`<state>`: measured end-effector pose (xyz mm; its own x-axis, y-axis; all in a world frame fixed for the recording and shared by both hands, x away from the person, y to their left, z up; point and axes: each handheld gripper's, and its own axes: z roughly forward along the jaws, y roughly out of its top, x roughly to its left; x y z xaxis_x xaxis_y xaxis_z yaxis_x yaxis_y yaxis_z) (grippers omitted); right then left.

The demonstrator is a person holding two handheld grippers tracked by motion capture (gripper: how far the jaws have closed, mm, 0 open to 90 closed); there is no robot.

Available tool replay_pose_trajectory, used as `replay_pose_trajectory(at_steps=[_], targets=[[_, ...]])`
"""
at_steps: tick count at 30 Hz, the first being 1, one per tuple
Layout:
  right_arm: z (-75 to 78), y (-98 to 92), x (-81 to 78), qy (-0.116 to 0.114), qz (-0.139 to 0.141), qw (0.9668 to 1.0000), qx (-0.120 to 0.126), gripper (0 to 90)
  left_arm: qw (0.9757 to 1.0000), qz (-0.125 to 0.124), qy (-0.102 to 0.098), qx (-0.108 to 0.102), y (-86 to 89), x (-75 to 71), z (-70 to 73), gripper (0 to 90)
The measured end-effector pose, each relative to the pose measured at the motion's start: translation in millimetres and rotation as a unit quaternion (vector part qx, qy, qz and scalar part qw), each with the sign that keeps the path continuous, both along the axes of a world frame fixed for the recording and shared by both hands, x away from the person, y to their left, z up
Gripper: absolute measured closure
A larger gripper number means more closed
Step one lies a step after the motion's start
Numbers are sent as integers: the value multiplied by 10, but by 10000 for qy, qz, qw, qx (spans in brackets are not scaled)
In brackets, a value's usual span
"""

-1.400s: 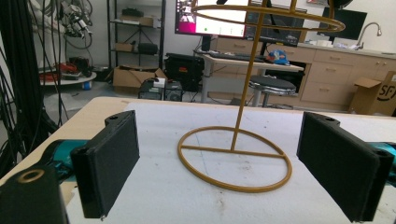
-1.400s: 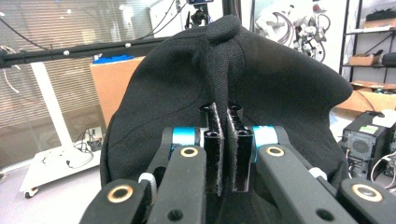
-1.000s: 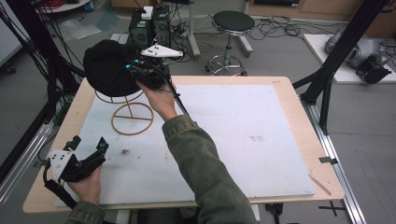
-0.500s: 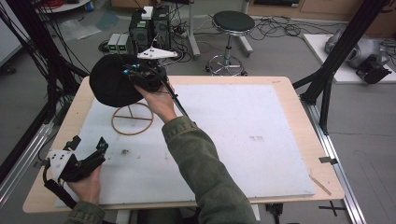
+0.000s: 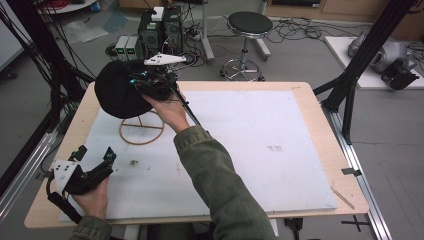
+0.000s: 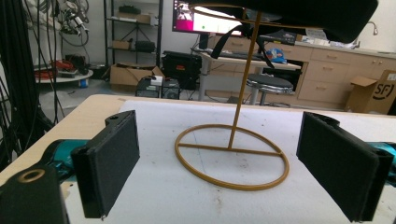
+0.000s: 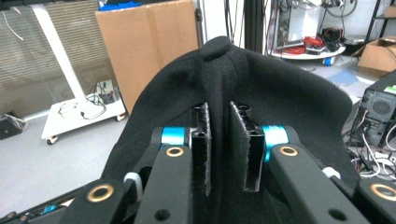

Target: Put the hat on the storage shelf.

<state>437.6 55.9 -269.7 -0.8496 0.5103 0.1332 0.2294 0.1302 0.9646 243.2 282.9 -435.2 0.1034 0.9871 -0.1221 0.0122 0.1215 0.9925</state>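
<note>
We see the wire stand (image 5: 141, 131) as the one obstacle on the table (image 5: 260, 150), directly ahead of our left tongs (image 5: 94, 159); the hat (image 5: 117, 92) overhangs it. The white surface to its right lies open.

High view: fixed above the person's side, looking forward and down over the whole table (image 5: 300, 90). Left gripper view: low near the tabletop, facing the wire stand (image 6: 232, 158) close ahead. Right gripper view: pressed close against the black hat (image 7: 280, 93). Stand and hat also appear from above.
</note>
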Motion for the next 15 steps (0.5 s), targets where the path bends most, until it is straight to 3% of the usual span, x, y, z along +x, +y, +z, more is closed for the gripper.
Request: replay_pose_trajectory(at_steps=[12,15], targets=[[-26,5,23,96,23,9999,-53,649,10000,10,12,-47,9,-2,-1,135],[-27,11,16,80,-3,10000,-44,560,10000,7,13,-45,8,-1,-2,135]])
